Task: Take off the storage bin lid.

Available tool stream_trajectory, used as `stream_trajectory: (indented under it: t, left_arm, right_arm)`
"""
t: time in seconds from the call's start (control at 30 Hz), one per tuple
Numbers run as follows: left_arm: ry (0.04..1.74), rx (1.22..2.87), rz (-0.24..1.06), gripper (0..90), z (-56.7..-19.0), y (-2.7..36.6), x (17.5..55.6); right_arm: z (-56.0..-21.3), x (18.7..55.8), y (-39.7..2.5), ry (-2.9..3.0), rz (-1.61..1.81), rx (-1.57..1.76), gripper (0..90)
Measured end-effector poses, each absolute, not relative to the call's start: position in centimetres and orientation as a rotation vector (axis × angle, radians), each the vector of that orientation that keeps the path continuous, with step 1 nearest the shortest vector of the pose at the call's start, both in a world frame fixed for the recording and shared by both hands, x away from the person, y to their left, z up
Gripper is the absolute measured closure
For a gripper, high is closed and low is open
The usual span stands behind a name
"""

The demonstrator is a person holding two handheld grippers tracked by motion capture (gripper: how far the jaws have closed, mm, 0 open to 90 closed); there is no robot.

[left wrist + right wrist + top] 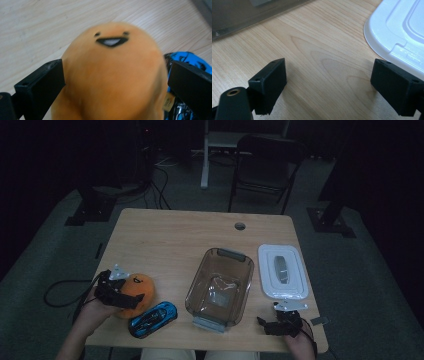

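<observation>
A: Where does the orange plush toy [136,295] sit against the left gripper [119,295]?

B: At the lower left of the high view, on the counter [165,240], with the gripper coming at it from the left. In the left gripper view the plush toy [112,75] swells up between the two jaws, face toward the top of the frame. The jaws are spread to either side of its body; the left one looks to be at its flank, the right one just off it (the blur makes real contact hard to judge).

A: So not pinched yet?

B: I'd judge not; the fabric shows no dent. Closing straight across its width should catch it.

A: Anything crowding it?

B: The blue toy car [153,318] lies just beside it, toward the bottom of the frame, its long axis slanting up to the right. It peeks behind the right jaw in the left gripper view.

A: And the other hand?

B: The right gripper [284,324] rests at the lower right, well apart from the toy, jaws spread over bare wood between the clear container [220,287] and the white lid [282,271]. The left is plainly nearer.
</observation>
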State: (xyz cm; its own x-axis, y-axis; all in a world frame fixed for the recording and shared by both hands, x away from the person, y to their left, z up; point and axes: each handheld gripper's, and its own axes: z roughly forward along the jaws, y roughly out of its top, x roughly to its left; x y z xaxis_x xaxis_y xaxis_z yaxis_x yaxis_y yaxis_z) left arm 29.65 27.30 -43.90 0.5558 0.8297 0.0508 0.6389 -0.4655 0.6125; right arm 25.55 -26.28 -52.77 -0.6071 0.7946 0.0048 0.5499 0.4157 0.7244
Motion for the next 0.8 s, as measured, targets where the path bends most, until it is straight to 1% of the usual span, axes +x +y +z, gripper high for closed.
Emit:
stream_trajectory:
  t: [0.23,0.73,0.8]
  left_arm:
    - [1.207,2.236,0.424,1.5,-44.5,28.6,28.9]
    - [1.261,2.237,0.345,1.4,-46.6,29.3,29.1]
    - [1.266,2.234,0.335,0.2,-46.8,29.3,29.1]
  right_arm:
    - [-52.8,25.5,-26.3,2.335,1.007,1.157,12.8]
    - [-52.8,25.5,-26.3,2.335,1.007,1.156,12.8]
    - [-52.8,25.5,-26.3,2.335,1.007,1.158,12.8]
